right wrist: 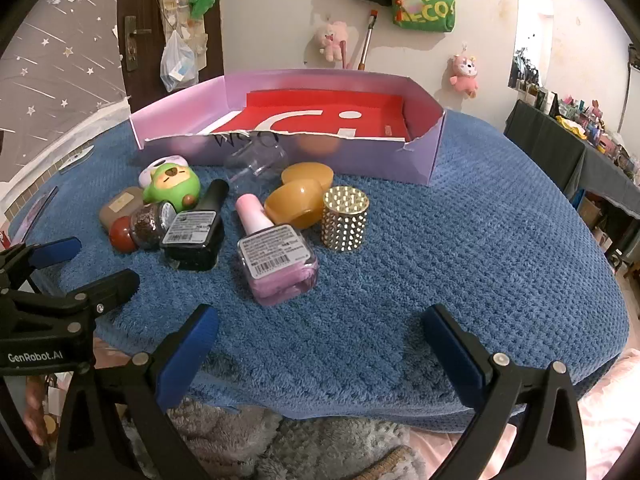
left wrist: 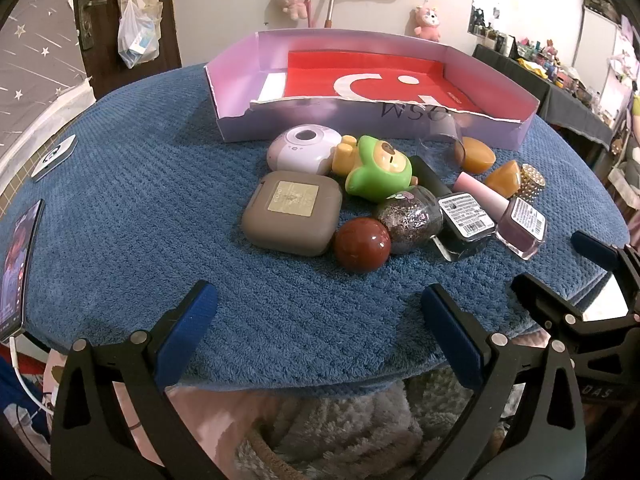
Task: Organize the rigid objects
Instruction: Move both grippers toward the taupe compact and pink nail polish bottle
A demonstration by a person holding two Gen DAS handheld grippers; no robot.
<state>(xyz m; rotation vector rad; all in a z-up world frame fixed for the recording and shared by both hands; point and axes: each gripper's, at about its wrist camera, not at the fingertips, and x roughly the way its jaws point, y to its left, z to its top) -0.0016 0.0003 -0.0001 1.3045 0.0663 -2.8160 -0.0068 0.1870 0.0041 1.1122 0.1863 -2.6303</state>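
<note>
A cluster of small objects lies on the blue towel [left wrist: 160, 220] in front of a lilac cardboard tray [left wrist: 372, 124] with a red sheet inside. It holds a taupe square case [left wrist: 294, 212], a red ball [left wrist: 362, 244], a green bear toy [left wrist: 380, 168], a white round device [left wrist: 302, 148], a glitter bottle [left wrist: 412, 216], a black bottle [left wrist: 464, 224], a pink bottle [right wrist: 276, 264], two amber pieces [right wrist: 298, 196] and a gold studded cap [right wrist: 345, 218]. My left gripper [left wrist: 320, 316] is open and empty at the near edge. My right gripper [right wrist: 320, 336] is open and empty, just below the pink bottle.
A clear glass cup [left wrist: 440, 142] lies on its side against the tray. A phone [left wrist: 18, 272] and a white card [left wrist: 54, 158] lie at the towel's left edge. A cluttered dark table [right wrist: 580, 148] stands far right. Plush toys hang on the wall behind.
</note>
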